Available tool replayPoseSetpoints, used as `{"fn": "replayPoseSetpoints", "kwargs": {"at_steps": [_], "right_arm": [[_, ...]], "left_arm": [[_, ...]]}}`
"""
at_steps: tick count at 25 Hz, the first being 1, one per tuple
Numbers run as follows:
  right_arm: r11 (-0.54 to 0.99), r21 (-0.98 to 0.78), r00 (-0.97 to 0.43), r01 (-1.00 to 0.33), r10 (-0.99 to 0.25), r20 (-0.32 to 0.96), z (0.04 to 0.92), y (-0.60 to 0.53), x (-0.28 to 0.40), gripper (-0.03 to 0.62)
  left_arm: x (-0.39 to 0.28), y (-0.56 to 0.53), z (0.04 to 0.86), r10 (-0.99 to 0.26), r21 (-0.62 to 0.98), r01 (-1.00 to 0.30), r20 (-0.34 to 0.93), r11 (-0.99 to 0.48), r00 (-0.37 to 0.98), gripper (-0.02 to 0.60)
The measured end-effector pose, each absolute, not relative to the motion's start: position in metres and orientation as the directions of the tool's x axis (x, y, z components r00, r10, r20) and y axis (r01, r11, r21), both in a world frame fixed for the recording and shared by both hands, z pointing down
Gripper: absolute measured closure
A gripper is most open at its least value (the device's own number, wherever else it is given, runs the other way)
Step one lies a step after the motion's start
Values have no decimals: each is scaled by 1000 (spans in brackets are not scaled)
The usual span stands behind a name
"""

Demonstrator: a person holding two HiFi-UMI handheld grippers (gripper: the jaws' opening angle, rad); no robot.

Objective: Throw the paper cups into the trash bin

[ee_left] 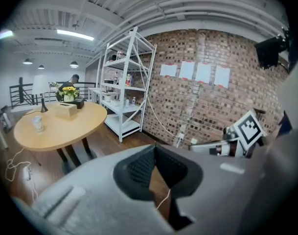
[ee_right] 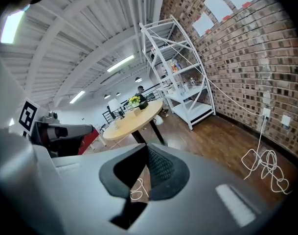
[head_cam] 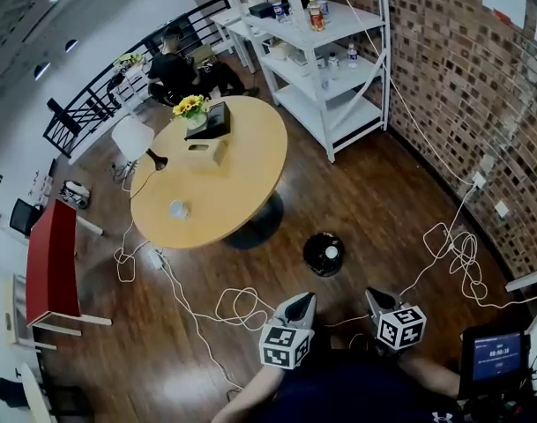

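Observation:
A white paper cup [head_cam: 178, 208] stands near the front edge of the round wooden table [head_cam: 242, 174]; the left gripper view shows the same cup [ee_left: 37, 123] far off to the left. On the floor past the table sits the black trash bin [head_cam: 324, 254], with something pale inside it. My left gripper [head_cam: 301, 303] and right gripper [head_cam: 374, 298] hang side by side close to my body, short of the bin. In its own view the left gripper [ee_left: 155, 146] has its jaws together with nothing in them. The right gripper [ee_right: 147, 146] is likewise shut and empty.
White cables [head_cam: 242, 305] snake over the wood floor between me and the table, more by the brick wall [head_cam: 462, 254]. A white shelf rack [head_cam: 325, 69] stands at the back right, a red bench [head_cam: 52, 263] at the left. A person [head_cam: 173, 69] sits beyond the table.

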State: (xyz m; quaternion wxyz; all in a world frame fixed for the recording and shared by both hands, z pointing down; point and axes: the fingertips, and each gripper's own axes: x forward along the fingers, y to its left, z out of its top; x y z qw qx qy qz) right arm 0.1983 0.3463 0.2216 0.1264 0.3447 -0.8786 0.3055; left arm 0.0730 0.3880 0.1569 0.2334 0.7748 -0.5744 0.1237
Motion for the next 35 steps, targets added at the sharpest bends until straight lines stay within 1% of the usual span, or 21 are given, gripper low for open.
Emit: {"fn": "replayPoseSetpoints", "kwargs": {"at_steps": [4, 9, 13, 17, 20, 24, 27, 31, 35], "right_arm": [[596, -447, -744, -667, -490, 455, 225, 377, 196, 585], [601, -426, -735, -676, -513, 443, 215, 381, 192, 585], [612, -422, -741, -669, -506, 441, 208, 389, 173, 585], [646, -401, -754, -649, -477, 453, 209, 405, 150, 585], [683, -384, -777, -621, -474, 415, 199, 409, 136, 585], [704, -396, -808, -589, -497, 318, 172, 405, 126, 585], [743, -351, -821, -570, -492, 291, 160, 406, 117, 583], [767, -344, -841, -541, -485, 241, 150, 410, 107, 584], [780, -331, -848, -531, -483, 220, 142, 412, 104, 583]], "left_arm": [[72, 424, 161, -832, 260, -949, 474, -180, 288, 577], [64, 438, 163, -832, 285, -946, 477, -157, 282, 577], [48, 447, 152, -845, 286, -945, 454, -161, 281, 577], [29, 462, 160, -838, 303, -944, 474, -133, 270, 577], [20, 464, 164, -839, 305, -942, 469, -140, 277, 577], [19, 459, 154, -851, 311, -936, 436, -165, 294, 577], [20, 456, 151, -852, 306, -933, 420, -191, 312, 577], [22, 454, 153, -849, 300, -928, 411, -218, 333, 577], [25, 453, 150, -841, 297, -924, 412, -239, 350, 577]]}}
